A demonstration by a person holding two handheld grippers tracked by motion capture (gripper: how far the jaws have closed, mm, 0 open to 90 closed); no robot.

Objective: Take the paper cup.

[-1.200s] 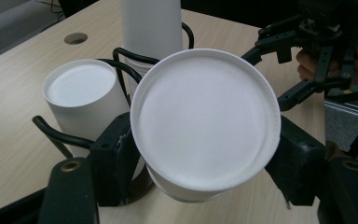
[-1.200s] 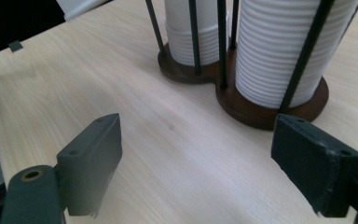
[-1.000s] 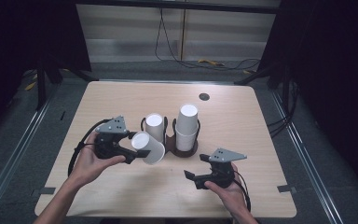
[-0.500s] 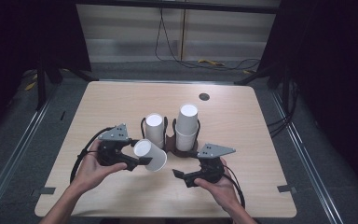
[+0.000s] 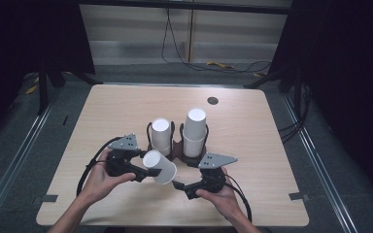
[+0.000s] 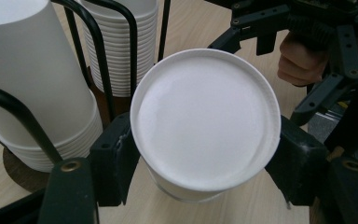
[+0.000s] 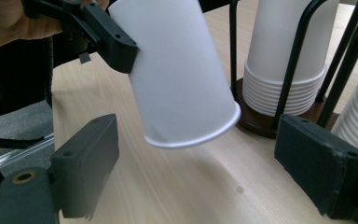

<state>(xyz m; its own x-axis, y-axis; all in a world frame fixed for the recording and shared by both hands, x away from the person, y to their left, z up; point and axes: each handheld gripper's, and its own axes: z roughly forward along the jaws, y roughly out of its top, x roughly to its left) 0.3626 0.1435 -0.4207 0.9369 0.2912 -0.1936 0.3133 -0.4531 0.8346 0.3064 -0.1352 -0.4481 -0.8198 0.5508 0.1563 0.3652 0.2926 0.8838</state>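
My left gripper (image 5: 143, 167) is shut on a white paper cup (image 5: 160, 167), which is tilted with its closed end toward the hand. In the left gripper view the cup (image 6: 205, 116) shows its round base, and both black pads (image 6: 114, 158) press its sides. My right gripper (image 5: 180, 187) is open, just right of the cup's rim. In the right gripper view the cup (image 7: 182, 79) hangs slanted above the table, ahead of the wide-apart pads (image 7: 88, 158), with its rim low between them.
A black wire holder on a brown base (image 5: 177, 148) stands mid-table behind the cup with two stacks of upside-down white cups, a shorter one (image 5: 161, 136) and a taller one (image 5: 194, 131). A dark round spot (image 5: 212, 100) lies on the wooden table (image 5: 272, 160).
My left gripper has carried the cup lower and toward the near edge. My right gripper has slid left across the table, closing in on the cup's rim.
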